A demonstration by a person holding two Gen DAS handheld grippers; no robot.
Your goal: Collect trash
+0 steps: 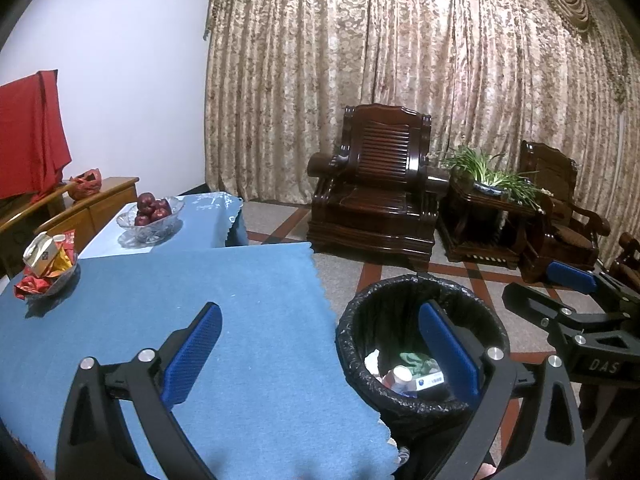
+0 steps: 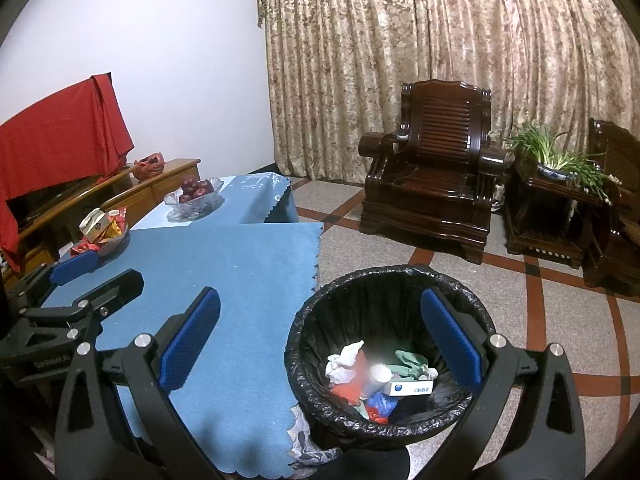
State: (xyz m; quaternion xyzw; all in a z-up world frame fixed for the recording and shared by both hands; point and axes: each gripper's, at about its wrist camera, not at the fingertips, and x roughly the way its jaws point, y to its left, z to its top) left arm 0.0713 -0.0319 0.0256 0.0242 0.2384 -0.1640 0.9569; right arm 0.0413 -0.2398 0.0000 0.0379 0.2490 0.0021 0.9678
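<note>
A trash bin [image 2: 372, 300] lined with a black bag stands on the floor by the table's right edge. Inside lie a crumpled tissue [image 2: 344, 360], a paper cup [image 2: 378, 376], a white-and-blue box [image 2: 412, 389] and green scraps [image 2: 412, 362]. My right gripper [image 2: 320, 342] is open and empty, straddling the table edge and the bin's left rim. My left gripper [image 1: 320, 352] is likewise open and empty over the same edge, beside the bin [image 1: 400, 312]. Each gripper also appears in the other's view: the right gripper [image 1: 548, 288], the left gripper [image 2: 96, 276].
A blue cloth [image 1: 220, 300] covers the table. At its far left sits a dish of snack packets and wrappers [image 1: 48, 264]; behind it, a glass bowl of red apples [image 1: 150, 216]. Dark wooden armchairs [image 1: 380, 184], a plant stand [image 1: 488, 200], curtains and tiled floor lie beyond.
</note>
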